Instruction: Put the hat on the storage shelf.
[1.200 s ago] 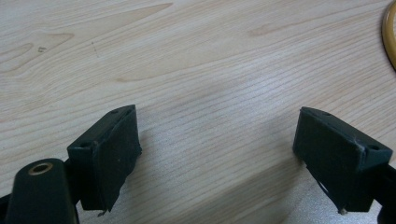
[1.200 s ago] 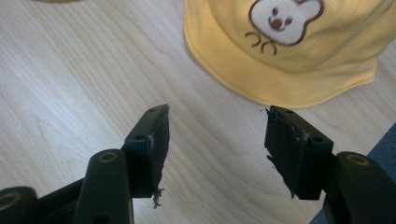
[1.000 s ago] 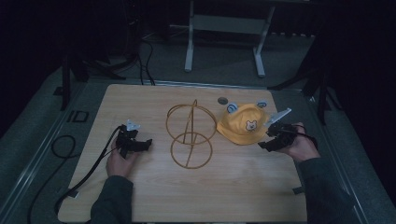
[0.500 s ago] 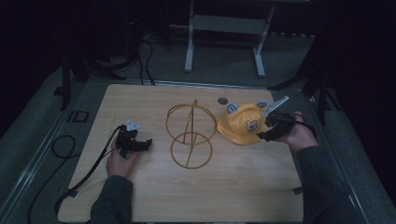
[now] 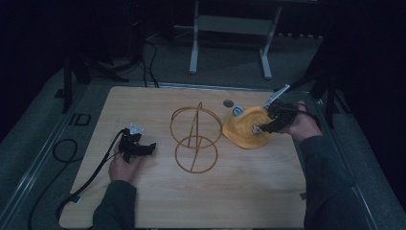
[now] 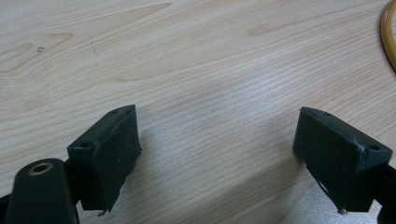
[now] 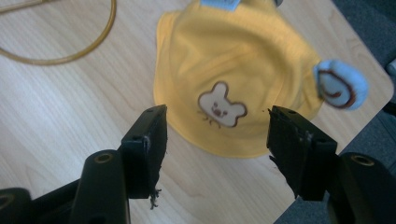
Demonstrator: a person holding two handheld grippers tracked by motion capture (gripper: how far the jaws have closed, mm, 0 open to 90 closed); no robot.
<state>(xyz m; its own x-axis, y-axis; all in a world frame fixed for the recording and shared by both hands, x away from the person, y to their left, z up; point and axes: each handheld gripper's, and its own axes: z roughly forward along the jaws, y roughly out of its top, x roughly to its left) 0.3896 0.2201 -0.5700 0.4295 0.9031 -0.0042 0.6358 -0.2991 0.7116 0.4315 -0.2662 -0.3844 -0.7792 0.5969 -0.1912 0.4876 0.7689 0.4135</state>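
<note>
Near the person's side of the wooden table [image 5: 158, 201], the left gripper [image 5: 138, 147] rests with its jaws wide apart, holding nothing. Farther back on the right, the right gripper [image 7: 215, 135] hangs over the yellow hat [image 7: 238, 79], jaws apart. Beside the hat stands a wire stand [image 5: 195, 139].

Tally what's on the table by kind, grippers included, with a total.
Yellow bear hats: 1
Gold wire stands: 1
Small round discs beyond the hat: 1 dark, plus a pale blue round piece that may be the hat's ear
Hand-held grippers, left and right: 2
Total: 5, or 6 if that piece is separate
</note>
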